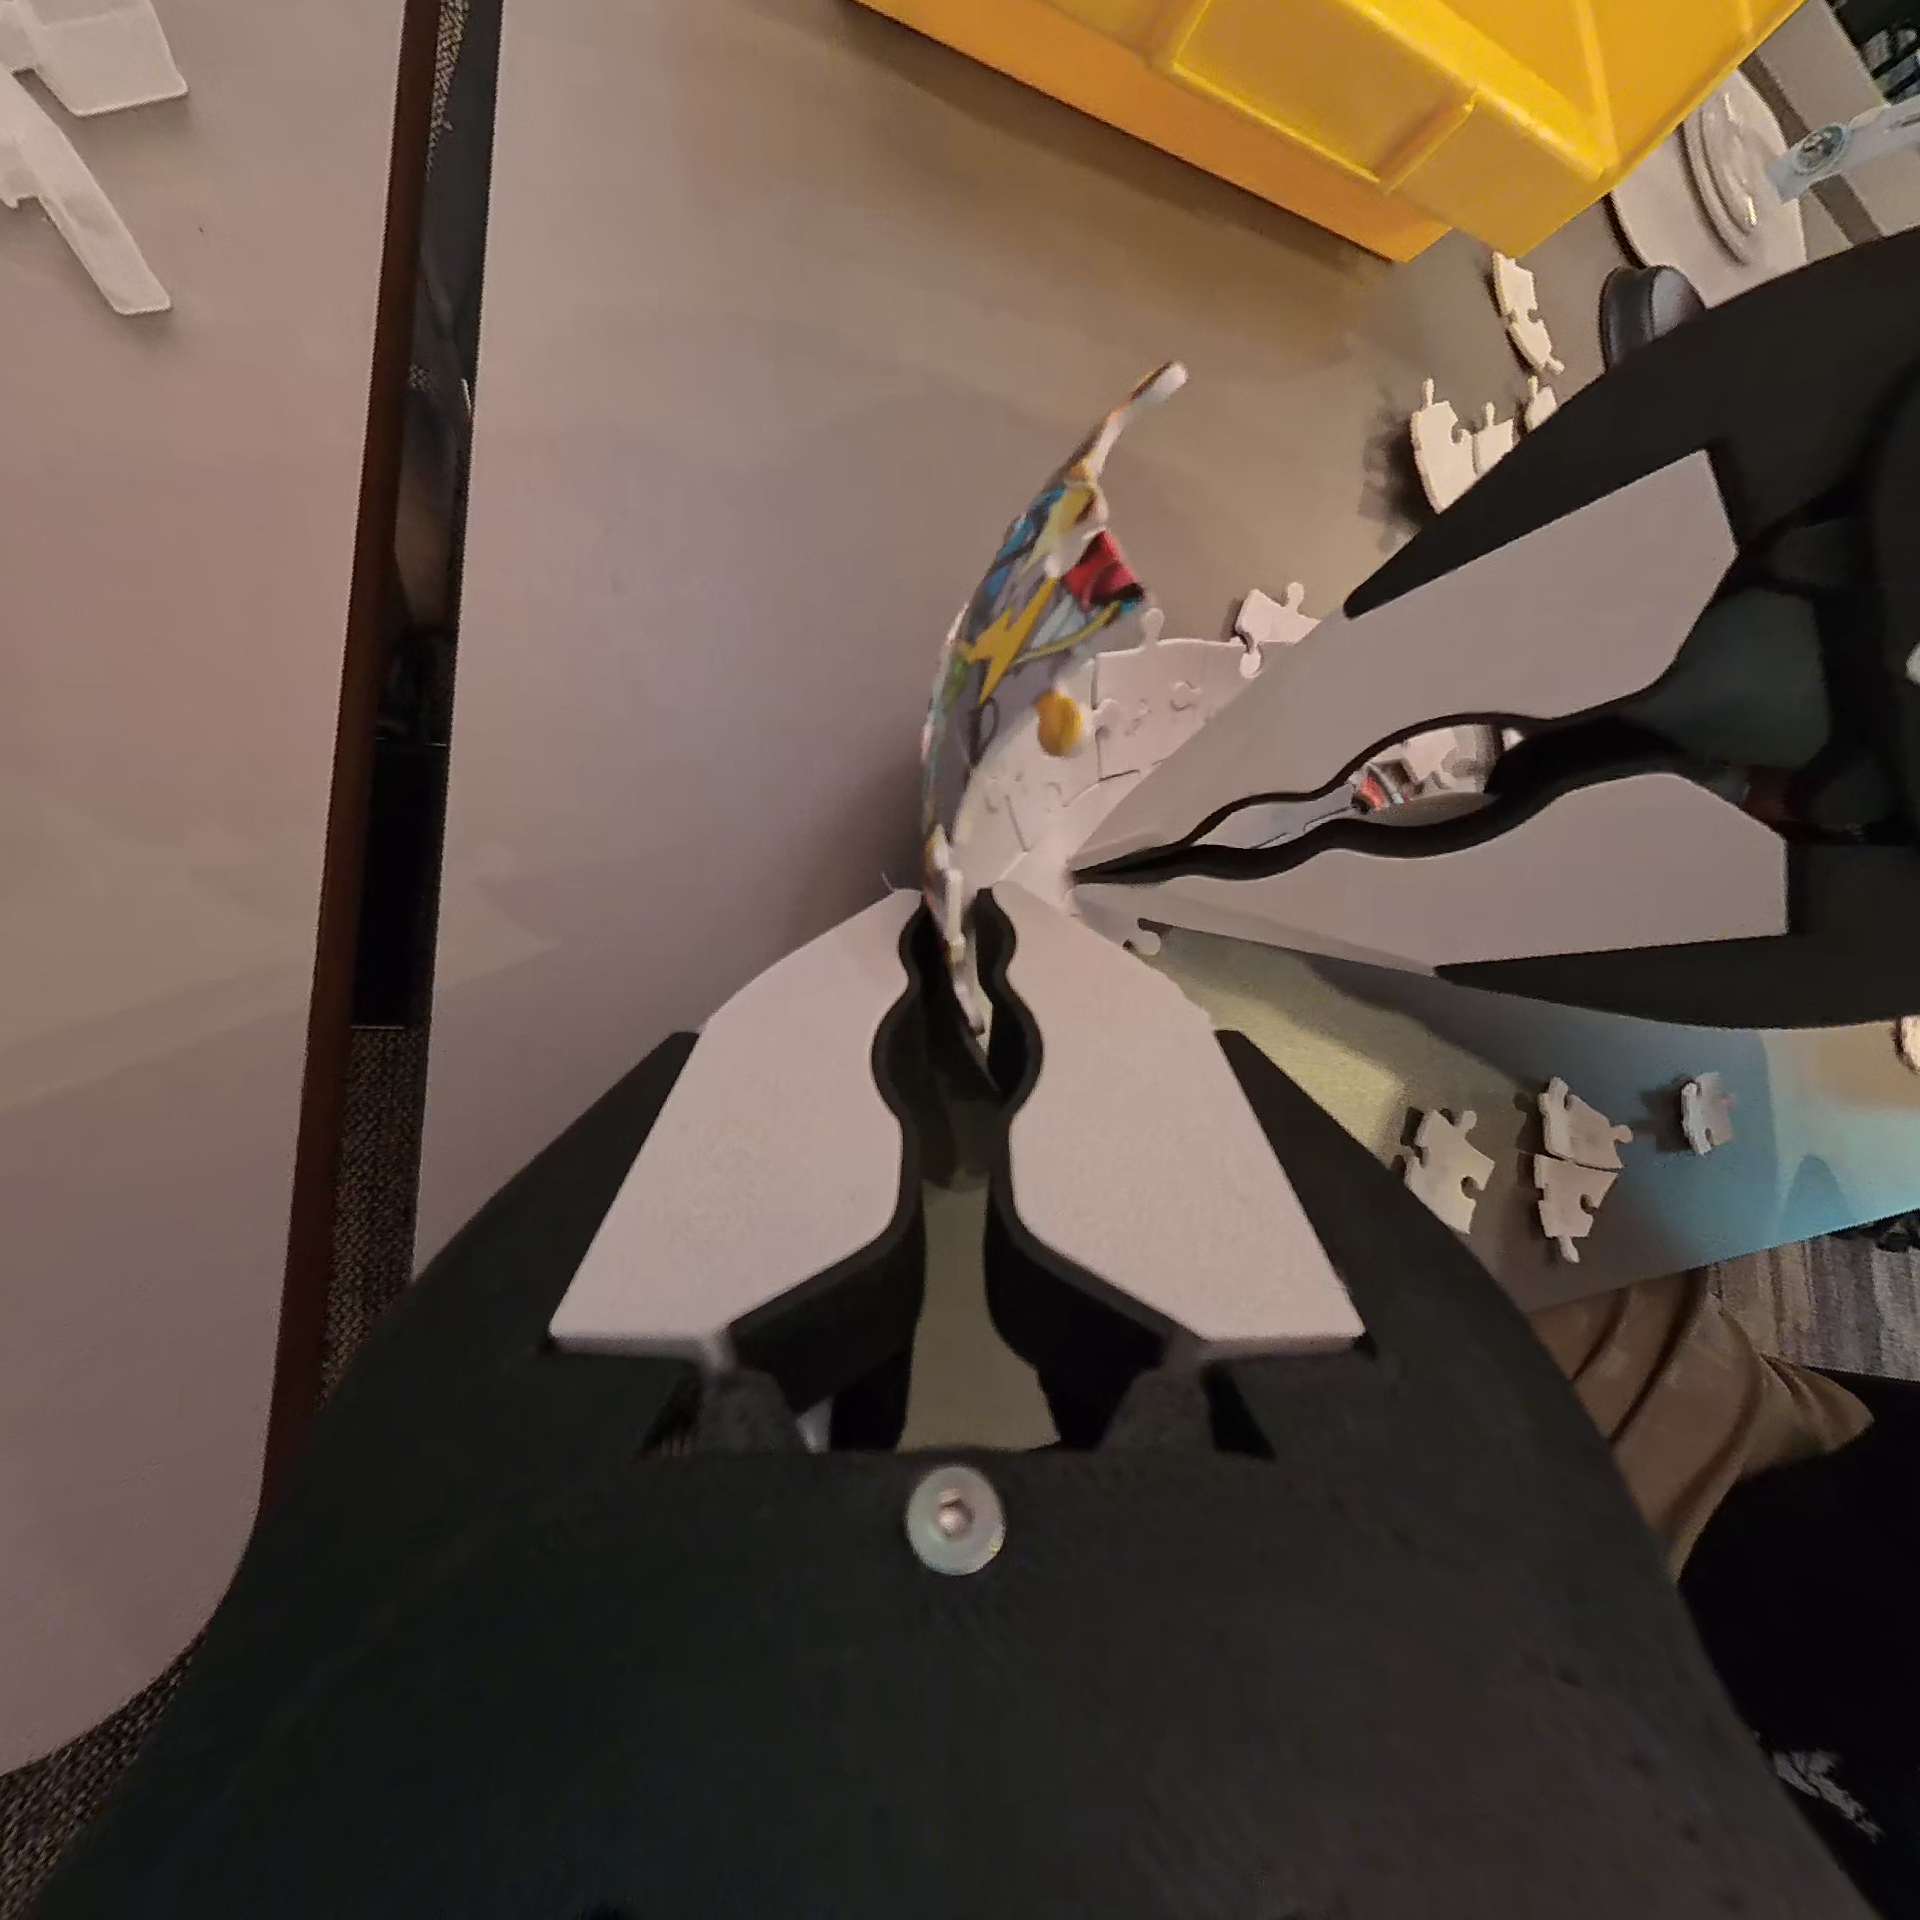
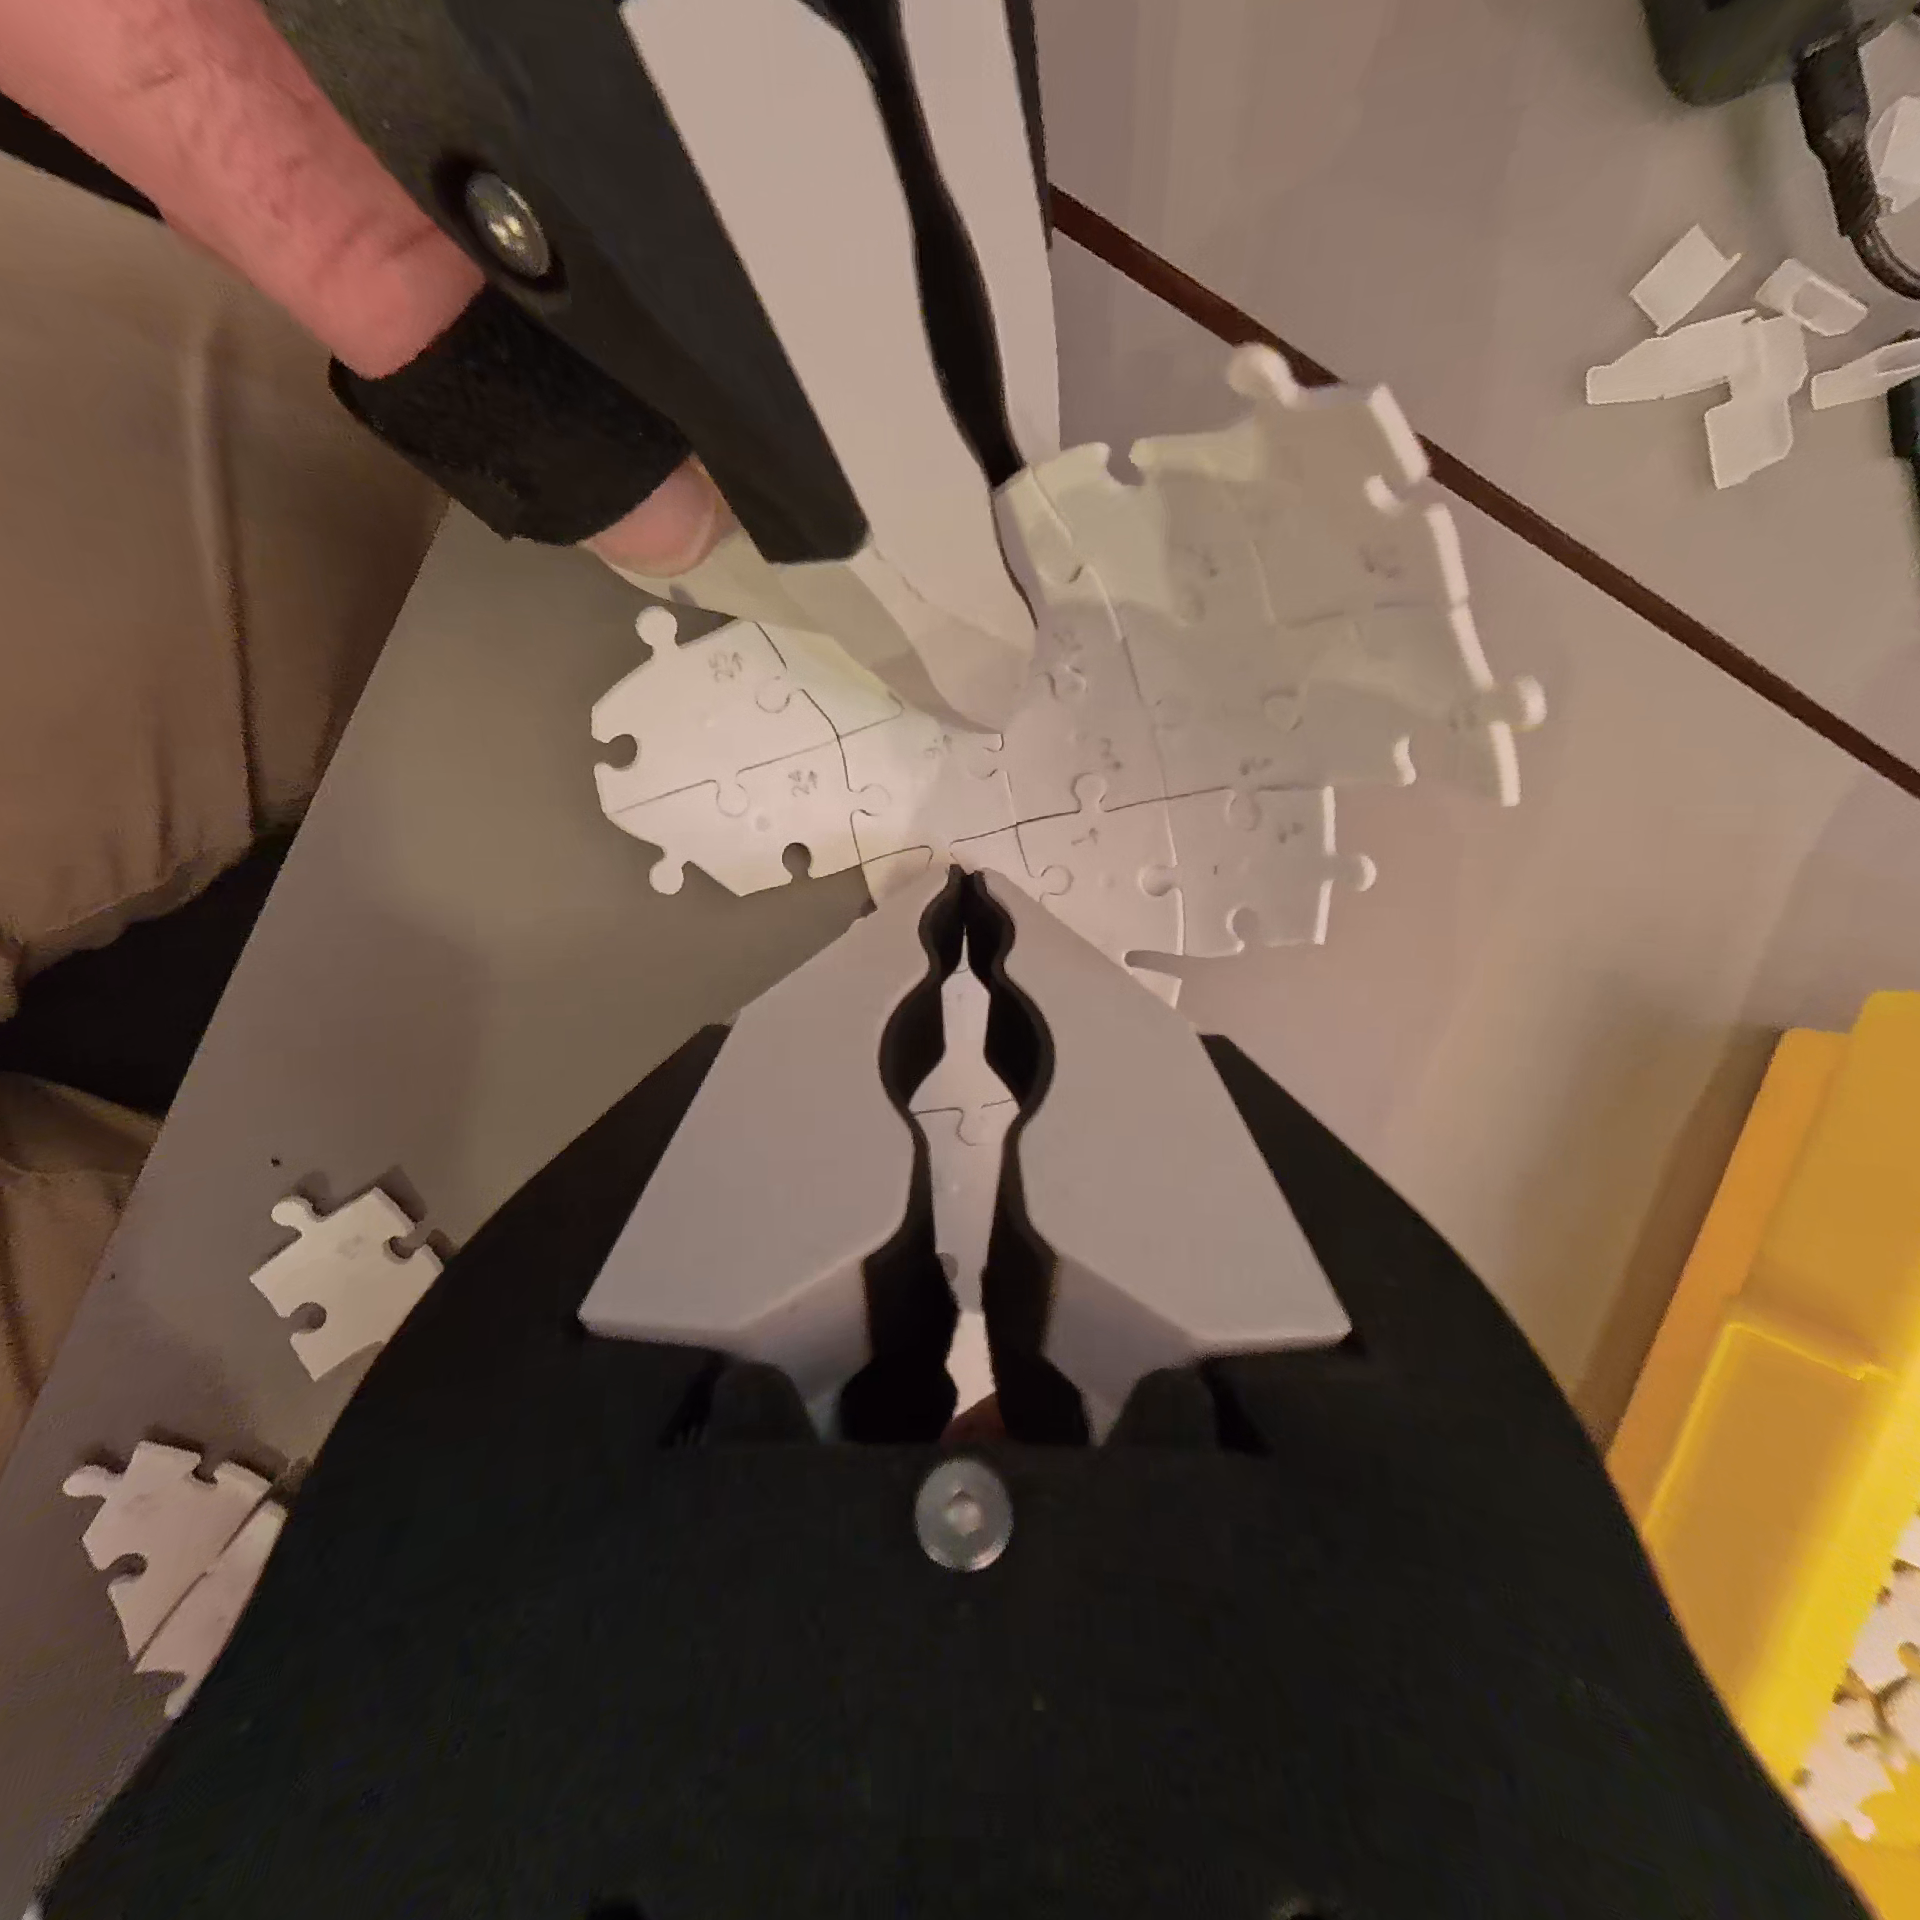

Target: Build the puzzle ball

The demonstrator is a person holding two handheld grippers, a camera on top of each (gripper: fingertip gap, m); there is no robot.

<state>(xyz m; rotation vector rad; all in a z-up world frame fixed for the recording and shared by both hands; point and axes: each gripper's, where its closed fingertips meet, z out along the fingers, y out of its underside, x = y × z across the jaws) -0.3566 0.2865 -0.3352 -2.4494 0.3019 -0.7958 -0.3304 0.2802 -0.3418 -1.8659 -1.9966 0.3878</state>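
Observation:
A curved section of the puzzle ball (image 1: 1023,623) is held above the table, printed in colours on the outside and white inside (image 2: 1195,727). My left gripper (image 1: 961,920) is shut on one edge of it. In the right wrist view the left gripper (image 2: 1003,665) reaches in from the top, held by a hand (image 2: 312,208). My right gripper (image 2: 961,881) is shut on the section's near edge, and pieces show through the gap between its fingers. In the left wrist view the right gripper (image 1: 1081,883) comes in from the right, its tips close to the left gripper's tips.
Loose white pieces lie on the table (image 1: 1444,1164) (image 1: 1455,457) (image 2: 332,1278) (image 2: 156,1527). A yellow bin (image 1: 1351,104) (image 2: 1766,1351) stands beside them with more pieces inside. Clear plastic parts (image 1: 83,156) (image 2: 1745,353) lie beyond a dark table seam (image 1: 416,520). Plates (image 1: 1725,177) sit at the far right. Only a small space, under 4 cm, lies between the two pairs of fingers.

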